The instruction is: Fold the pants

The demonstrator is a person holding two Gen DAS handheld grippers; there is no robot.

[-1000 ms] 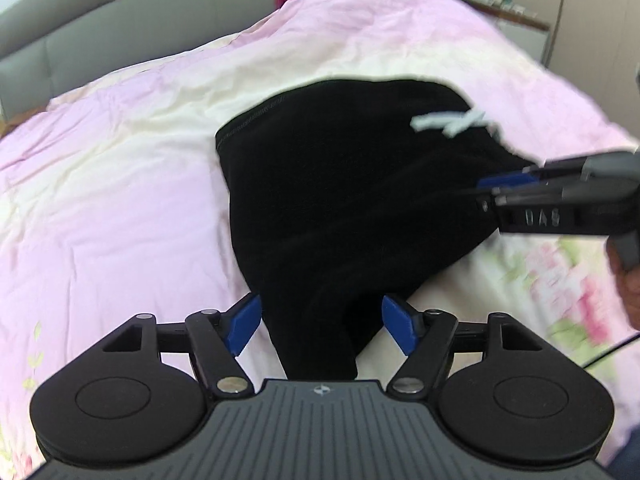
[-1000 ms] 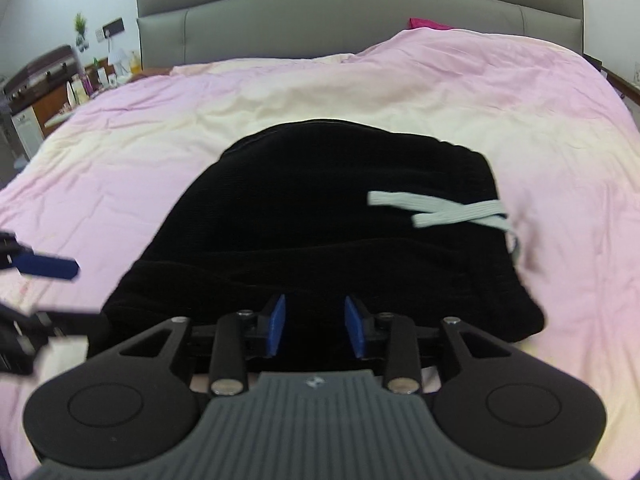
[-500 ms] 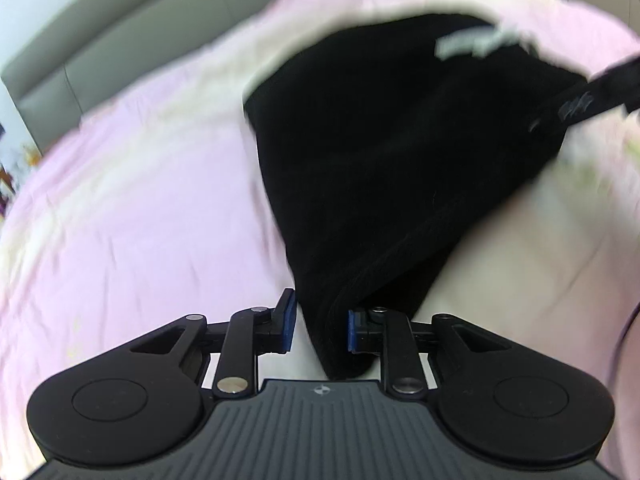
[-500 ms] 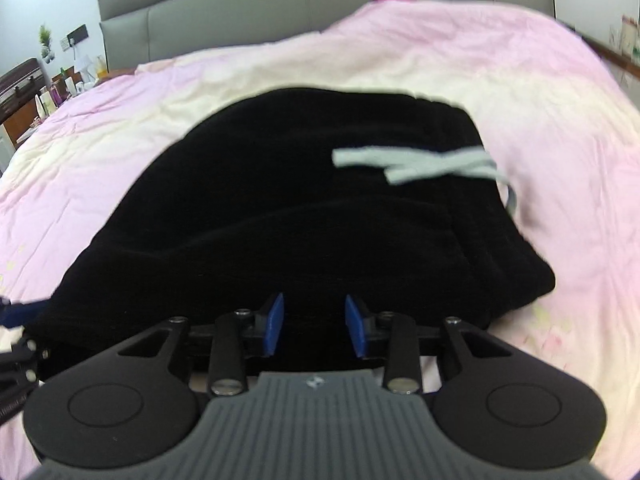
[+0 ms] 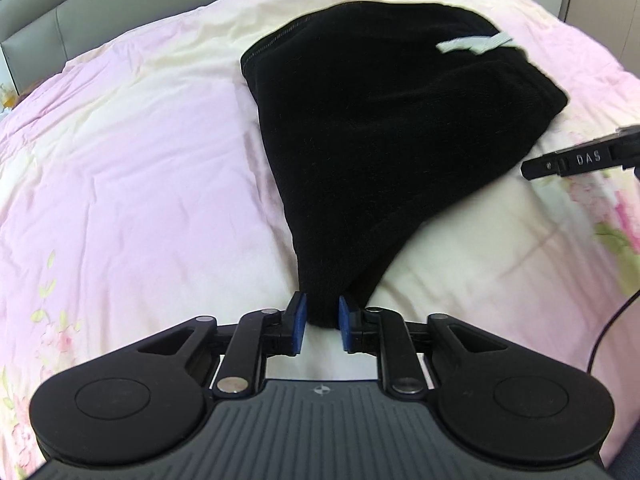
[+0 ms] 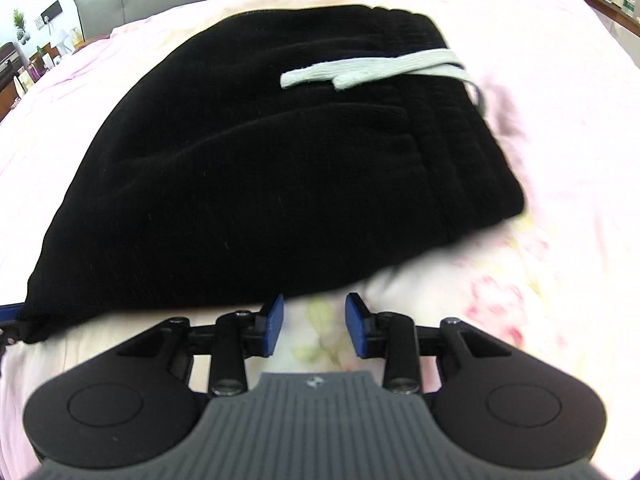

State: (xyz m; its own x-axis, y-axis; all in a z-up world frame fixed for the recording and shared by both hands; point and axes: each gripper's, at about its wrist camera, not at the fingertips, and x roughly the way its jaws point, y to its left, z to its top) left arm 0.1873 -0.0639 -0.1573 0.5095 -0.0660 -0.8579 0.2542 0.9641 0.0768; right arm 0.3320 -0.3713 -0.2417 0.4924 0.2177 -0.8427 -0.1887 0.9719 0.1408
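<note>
My left tool [image 5: 319, 319] pinches the near corner of the black knit pants [image 5: 380, 128]; my right tool [image 6: 315, 322] hangs spread, just short of their near edge.

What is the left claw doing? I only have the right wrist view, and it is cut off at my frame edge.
Observer: The left claw is shut on a bunched corner of the black pants, low over the duvet.
Operator: What's on the pants' far left side?
Observer: A stitched hem runs along that edge, resting on the duvet.
Operator: Is my right claw clear of the fabric, seen from the side?
Observer: The right claw has its tip right beside the pants' edge. I cannot tell whether it touches.
</note>
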